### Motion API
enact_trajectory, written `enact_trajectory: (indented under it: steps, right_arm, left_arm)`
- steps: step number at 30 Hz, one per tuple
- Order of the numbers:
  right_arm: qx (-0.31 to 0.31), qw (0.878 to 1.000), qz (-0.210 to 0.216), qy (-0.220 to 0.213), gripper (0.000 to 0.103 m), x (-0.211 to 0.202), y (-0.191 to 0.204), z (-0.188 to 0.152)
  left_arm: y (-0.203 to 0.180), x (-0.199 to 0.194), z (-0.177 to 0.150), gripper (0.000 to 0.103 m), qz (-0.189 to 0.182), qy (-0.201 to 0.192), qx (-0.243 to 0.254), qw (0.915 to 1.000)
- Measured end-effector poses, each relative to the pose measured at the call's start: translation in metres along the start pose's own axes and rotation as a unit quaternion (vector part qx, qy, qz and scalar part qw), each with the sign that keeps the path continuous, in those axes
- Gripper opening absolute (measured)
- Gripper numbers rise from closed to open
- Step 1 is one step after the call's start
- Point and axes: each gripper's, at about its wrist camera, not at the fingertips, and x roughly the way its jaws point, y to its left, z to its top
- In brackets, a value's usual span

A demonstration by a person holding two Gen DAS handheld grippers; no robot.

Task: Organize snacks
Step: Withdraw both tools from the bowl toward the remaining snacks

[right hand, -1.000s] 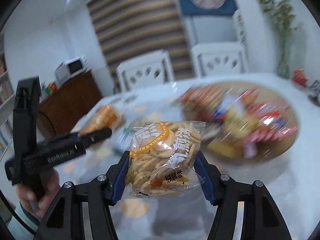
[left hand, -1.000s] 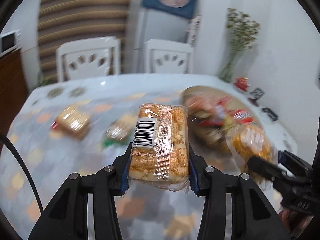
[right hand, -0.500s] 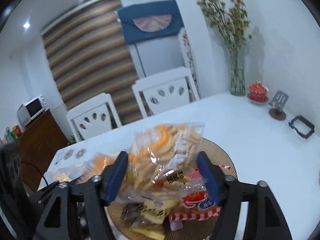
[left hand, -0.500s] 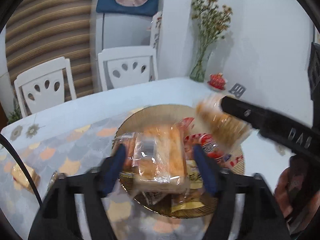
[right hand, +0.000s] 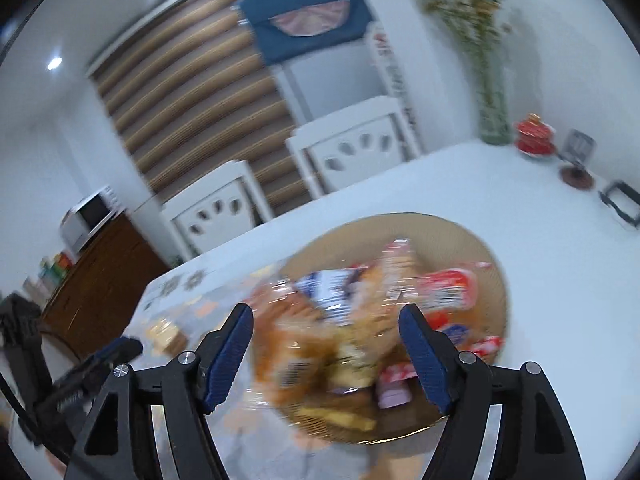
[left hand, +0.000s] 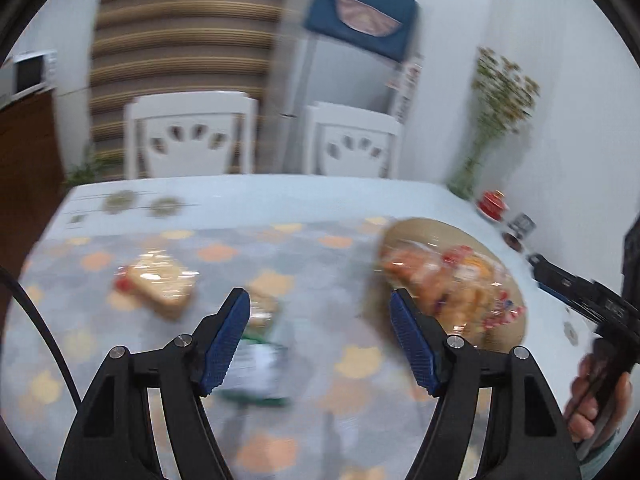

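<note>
Left wrist view: the left hand-held gripper [left hand: 320, 340] gapes empty above a green packet [left hand: 258, 364]; the right hand-held gripper [right hand: 325, 354] spreads wide over the snack-filled plate [right hand: 460, 236].

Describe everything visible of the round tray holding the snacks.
The round tray looks tan and finely ribbed, like woven or pressed fibre, with a low rim. It lies flat on the white part of the table, its near-left edge reaching the patterned cloth. Blurred snack packets are heaped across its front half, in orange, red, white and blue wrappers; the far part is bare. Neither gripper touches it; the right gripper hovers open above the pile.
</note>
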Motion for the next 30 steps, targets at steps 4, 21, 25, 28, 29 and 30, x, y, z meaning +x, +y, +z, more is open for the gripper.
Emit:
enact_trajectory:
  steps: [4, 21, 25, 28, 29, 30]
  right_arm:
    - [-0.051, 0.997, 0.056, 0.021, 0.074, 0.005, 0.057, -0.025]
    - [-0.104, 0.984, 0.038, 0.138, 0.074, 0.121, 0.095, -0.137]
    - [-0.071, 0.986, 0.044, 0.148, 0.074, 0.122, 0.083, -0.134]
    - [-0.066, 0.986, 0.042, 0.145, 0.074, 0.122, 0.082, -0.134]
    - [-0.07, 0.986, 0.042, 0.145, 0.074, 0.121, 0.083, -0.134]
    - [-0.074, 0.986, 0.04, 0.144, 0.074, 0.122, 0.086, -0.134]
  left_arm:
    - [0.052, -0.015, -0.019, 0.071, 0.05, 0.002, -0.034, 0.9982]
    - [0.15, 0.031, -0.108, 0.069, 0.093, 0.07, -0.134, 0.9841]
    - [0.156, 0.027, -0.112, 0.069, 0.081, 0.067, -0.147, 0.9835]
    - [0.154, 0.027, -0.112, 0.069, 0.081, 0.067, -0.148, 0.9834]
    - [0.153, 0.028, -0.111, 0.069, 0.082, 0.068, -0.146, 0.9835]
    - [0.152, 0.028, -0.111, 0.069, 0.084, 0.069, -0.143, 0.9837]
